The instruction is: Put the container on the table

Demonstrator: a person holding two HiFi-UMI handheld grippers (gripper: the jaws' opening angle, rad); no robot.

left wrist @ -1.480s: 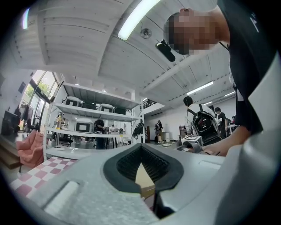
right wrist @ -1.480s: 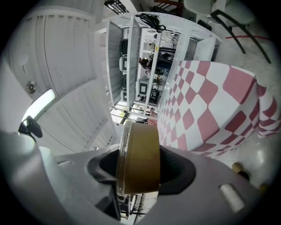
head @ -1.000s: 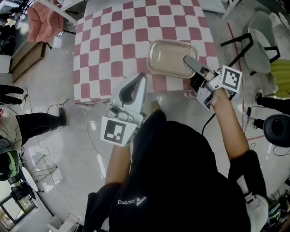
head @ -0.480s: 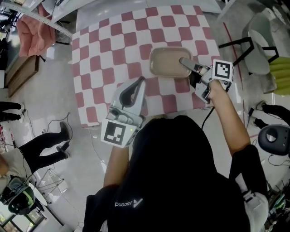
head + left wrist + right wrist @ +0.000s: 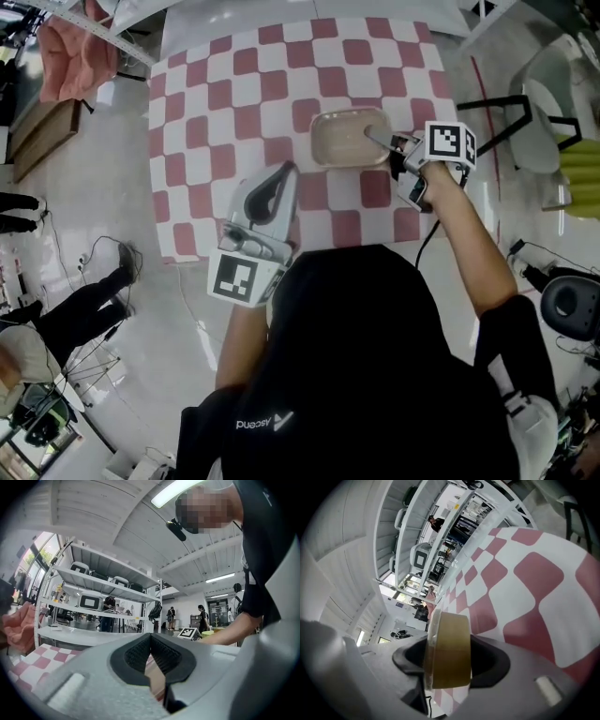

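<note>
The container [image 5: 347, 138] is a shallow beige tub over the right half of the red-and-white checked table [image 5: 234, 112]. My right gripper [image 5: 381, 142] is shut on the tub's right rim. In the right gripper view the tan wall of the container [image 5: 449, 648] stands upright between the black pads of the right gripper [image 5: 450, 657], with the table [image 5: 534, 583] beyond. I cannot tell whether the tub rests on the cloth. My left gripper [image 5: 287, 172] hovers over the table's near edge, left of the tub. In its own view the left gripper [image 5: 151, 639] is shut on nothing.
A dark-framed chair [image 5: 530, 122] stands right of the table and a round stool [image 5: 572, 305] at the lower right. A pink cloth [image 5: 70, 56] and a wooden box [image 5: 42, 131] lie at the upper left. A person's legs [image 5: 84, 300] show at the left. Shelving [image 5: 93, 573] stands beyond.
Both grippers have moved forward over the table. The container has gone with the right gripper, from the table's near edge to further in on its right half.
</note>
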